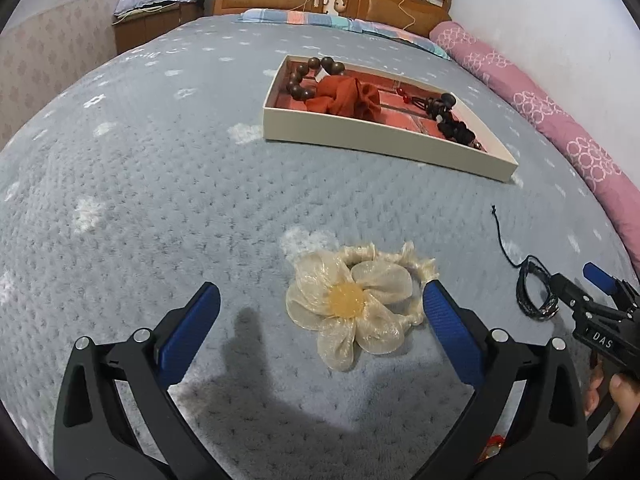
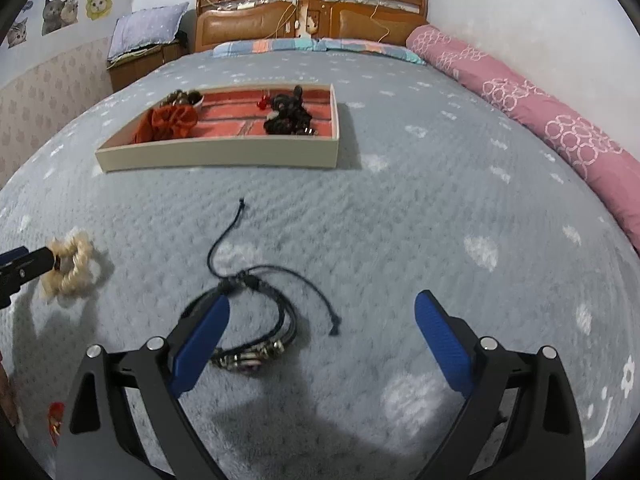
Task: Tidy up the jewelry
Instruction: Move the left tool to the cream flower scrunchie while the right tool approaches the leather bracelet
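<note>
Bedspread point(image 1: 160, 200) holds one tray point(image 1: 372, 142), one flower scrunchie point(image 1: 352, 300), one bracelet point(image 2: 256, 320).

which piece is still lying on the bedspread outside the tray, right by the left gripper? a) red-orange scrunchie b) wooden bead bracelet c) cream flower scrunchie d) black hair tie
c: the cream flower scrunchie lies on the grey bedspread between the open fingers of the left gripper, while the wooden beads, red-orange scrunchie and black hair tie are all in the tray.

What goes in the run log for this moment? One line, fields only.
left gripper: open, around flower scrunchie | right gripper: open, over black cord bracelet | tray: partly filled
</note>
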Demonstrator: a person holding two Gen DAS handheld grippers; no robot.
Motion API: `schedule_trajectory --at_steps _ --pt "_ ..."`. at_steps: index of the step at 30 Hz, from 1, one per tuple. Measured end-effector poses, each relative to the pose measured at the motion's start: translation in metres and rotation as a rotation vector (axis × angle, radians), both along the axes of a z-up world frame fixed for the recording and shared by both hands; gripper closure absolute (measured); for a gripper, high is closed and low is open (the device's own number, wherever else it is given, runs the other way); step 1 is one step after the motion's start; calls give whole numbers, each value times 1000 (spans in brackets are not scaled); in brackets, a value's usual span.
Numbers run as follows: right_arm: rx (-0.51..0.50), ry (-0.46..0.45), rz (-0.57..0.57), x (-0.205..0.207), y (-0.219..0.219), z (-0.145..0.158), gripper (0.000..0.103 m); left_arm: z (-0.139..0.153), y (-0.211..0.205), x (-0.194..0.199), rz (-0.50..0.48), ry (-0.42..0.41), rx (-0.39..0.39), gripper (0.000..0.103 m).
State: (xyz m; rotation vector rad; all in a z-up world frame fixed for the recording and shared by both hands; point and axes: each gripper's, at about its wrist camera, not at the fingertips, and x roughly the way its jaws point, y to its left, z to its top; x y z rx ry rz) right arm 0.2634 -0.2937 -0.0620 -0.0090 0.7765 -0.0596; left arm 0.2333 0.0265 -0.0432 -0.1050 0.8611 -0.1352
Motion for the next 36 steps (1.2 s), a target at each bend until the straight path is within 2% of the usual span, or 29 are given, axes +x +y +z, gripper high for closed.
schedule_trajectory --at_steps 7,11,14,17,22,27,30,36 --pt "6 29 13 3 0 -7 13 -8 -4 2 -12 4 2 6" --pt "10 47 29 4 3 -10 24 -8 -5 3 -31 -1 -11 11" --pt "23 71 49 7 5 -14 36 -11 -8 5 -55 14 -16 22" --pt "31 78 56 8 6 -15 41 -13 -12 7 -73 25 -9 28" --pt "51 76 70 7 5 -16 62 -16 -15 9 -84 33 -5 45" --pt "55 65 70 5 6 -15 83 -16 -15 9 -89 26 -19 54" --pt "66 63 67 5 3 -15 88 -16 -14 8 -89 22 -17 58" --pt "60 61 67 6 3 -15 88 -15 -13 6 -83 16 -17 62"
